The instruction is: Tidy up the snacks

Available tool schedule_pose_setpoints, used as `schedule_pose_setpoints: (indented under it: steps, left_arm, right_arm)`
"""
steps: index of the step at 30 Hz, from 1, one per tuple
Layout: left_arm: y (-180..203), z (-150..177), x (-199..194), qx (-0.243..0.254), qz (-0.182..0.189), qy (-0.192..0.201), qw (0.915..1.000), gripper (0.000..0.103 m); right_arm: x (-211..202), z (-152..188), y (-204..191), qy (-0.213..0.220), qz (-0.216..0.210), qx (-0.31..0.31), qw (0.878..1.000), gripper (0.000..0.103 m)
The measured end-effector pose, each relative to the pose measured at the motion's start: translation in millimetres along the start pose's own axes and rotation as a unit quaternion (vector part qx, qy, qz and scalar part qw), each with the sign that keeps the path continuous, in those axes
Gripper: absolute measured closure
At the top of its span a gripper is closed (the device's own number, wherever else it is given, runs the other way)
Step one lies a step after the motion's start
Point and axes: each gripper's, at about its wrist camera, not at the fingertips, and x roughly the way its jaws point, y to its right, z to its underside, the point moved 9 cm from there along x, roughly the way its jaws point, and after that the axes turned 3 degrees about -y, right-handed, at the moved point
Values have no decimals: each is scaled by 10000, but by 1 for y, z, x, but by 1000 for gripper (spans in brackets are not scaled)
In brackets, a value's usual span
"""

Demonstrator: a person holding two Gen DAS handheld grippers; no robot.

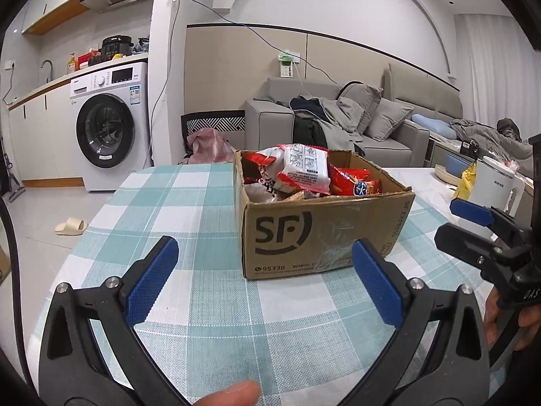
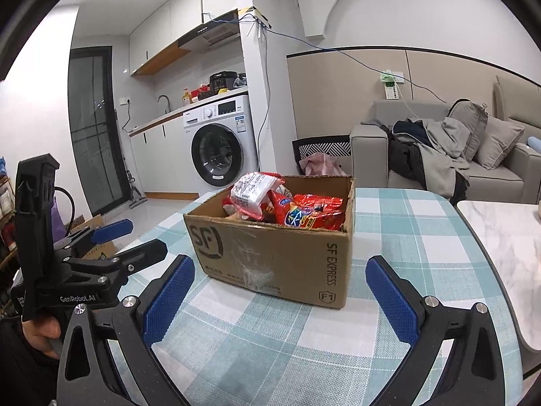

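Observation:
A brown cardboard box [image 1: 304, 237] [image 2: 270, 253] printed "SF" stands on the checked tablecloth [image 1: 189, 209] [image 2: 405, 237]. Several snack packs fill it: a white-and-red pack [image 1: 304, 165] [image 2: 252, 191] on top, red packs [image 1: 355, 182] [image 2: 311, 216] beside it. My left gripper [image 1: 265, 267] hovers open just short of the box's near wall, nothing between its blue pads. My right gripper [image 2: 280, 291] is open too, facing the box's near corner. Each gripper appears at the edge of the other's view, the right gripper [image 1: 473, 226] and the left gripper [image 2: 125, 237], each held by a hand.
A white kettle [image 1: 497, 186] and a yellow bag [image 1: 466, 179] stand on a marble-topped table [image 2: 507, 237] to the right. A washing machine [image 1: 111, 125], a grey sofa with clothes [image 1: 338, 118] and a slipper [image 1: 71, 226] on the floor lie beyond the table.

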Motion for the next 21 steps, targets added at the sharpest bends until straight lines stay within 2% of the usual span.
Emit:
schedule_pose_setpoints:
  steps: [21]
  left_arm:
    - [-3,4,13,-45,-61,205,9998,1]
  right_arm:
    - [5,4,-1,286,220,-355,9987,0]
